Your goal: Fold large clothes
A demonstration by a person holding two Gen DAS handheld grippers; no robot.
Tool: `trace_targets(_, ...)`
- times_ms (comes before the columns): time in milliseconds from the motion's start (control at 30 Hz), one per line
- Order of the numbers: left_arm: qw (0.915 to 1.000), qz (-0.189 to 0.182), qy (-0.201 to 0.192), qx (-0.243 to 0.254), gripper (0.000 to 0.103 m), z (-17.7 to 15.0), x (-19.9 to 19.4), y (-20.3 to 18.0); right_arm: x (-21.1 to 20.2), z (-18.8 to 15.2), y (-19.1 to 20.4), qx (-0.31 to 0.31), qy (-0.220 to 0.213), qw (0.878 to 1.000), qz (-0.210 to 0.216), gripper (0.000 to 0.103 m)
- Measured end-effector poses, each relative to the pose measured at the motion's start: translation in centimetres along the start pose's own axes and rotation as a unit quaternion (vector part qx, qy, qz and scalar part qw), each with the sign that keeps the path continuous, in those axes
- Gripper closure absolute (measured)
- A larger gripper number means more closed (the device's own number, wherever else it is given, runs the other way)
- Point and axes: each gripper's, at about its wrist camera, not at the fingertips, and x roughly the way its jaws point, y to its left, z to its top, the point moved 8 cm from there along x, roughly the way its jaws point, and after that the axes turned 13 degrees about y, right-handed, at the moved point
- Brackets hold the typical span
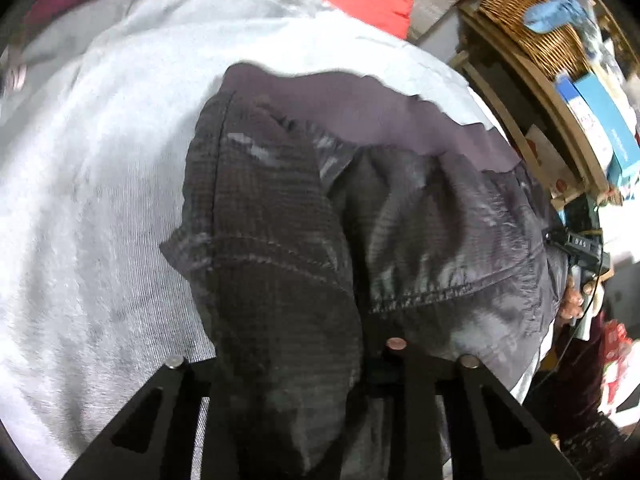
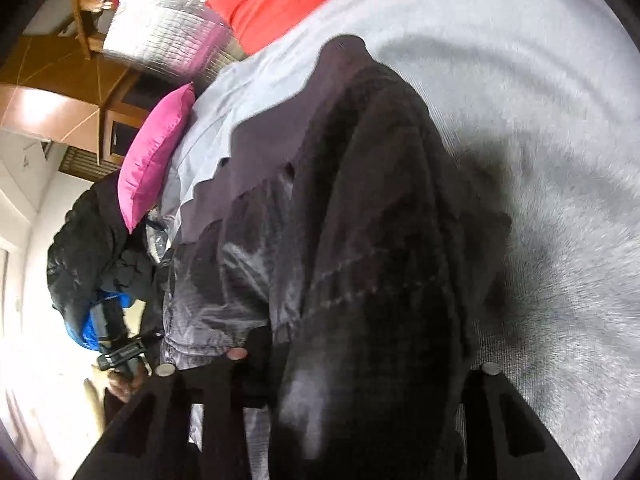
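Nearest the lenses, left tongs [image 1: 320, 364] and right tongs [image 2: 326, 370] each grip bunched folds of the dark garment [image 1: 360, 208], which lies across the grey bed [image 1: 80, 200]. Far right, a wicker basket [image 1: 532, 36] holds a blue cloth [image 1: 556, 10].

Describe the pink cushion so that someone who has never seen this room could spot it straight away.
Find the bed under its pale grey cover, then follow its edge toward the wooden furniture. The pink cushion leans at that edge, above a black puffy jacket. Its glossy magenta sets it apart from the orange-red pillow further up.
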Motion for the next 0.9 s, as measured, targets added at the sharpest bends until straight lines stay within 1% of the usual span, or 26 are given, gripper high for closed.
trace_targets(67,0.9999,0.01,-0.01,0.007,0.08,0.1,-1.0,-0.8,-1.1,0.0,1.3,-0.009,-0.018,1.0,-0.007,0.068)
trace_targets(200,0.9986,0.006,-0.051,0.014,0.081,0.6,-4.3,-2.4,-4.3,0.2,4.4,-0.032,-0.054,0.998,-0.002,0.072)
trace_targets(267,0.9973,0.0,-0.069,0.025,0.082,0.5,-6.6,-3.6,-6.1,0.3,6.1,-0.042,-0.068,0.997,-0.002,0.074)
trace_targets(433,0.9936,0.002,-0.103,0.047,0.082,0.1,-12.2,-6.4,-9.5,-0.1,9.4,-0.063,-0.087,0.994,-0.004,0.075)
trace_targets(600,0.9904,0.002,-0.125,0.058,0.082,-0.5,-17.4,-8.4,-14.7,-1.1,12.8,-0.082,-0.123,0.989,0.003,0.077)
trace_targets(667,0.9878,0.004,-0.14,0.068,0.082,-0.8,-20.0,-9.5,-16.5,-1.6,14.3,-0.093,-0.134,0.987,0.001,0.077)
trace_targets(800,0.9815,0.003,-0.174,0.079,0.082,-0.4,-22.2,-10.2,-21.1,-2.7,18.0,-0.122,-0.168,0.978,-0.001,0.077)
trace_targets(900,0.9769,0.003,-0.195,0.088,0.081,0.0,-23.2,-10.9,-23.9,-3.3,20.0,-0.135,-0.191,0.972,0.003,0.077)
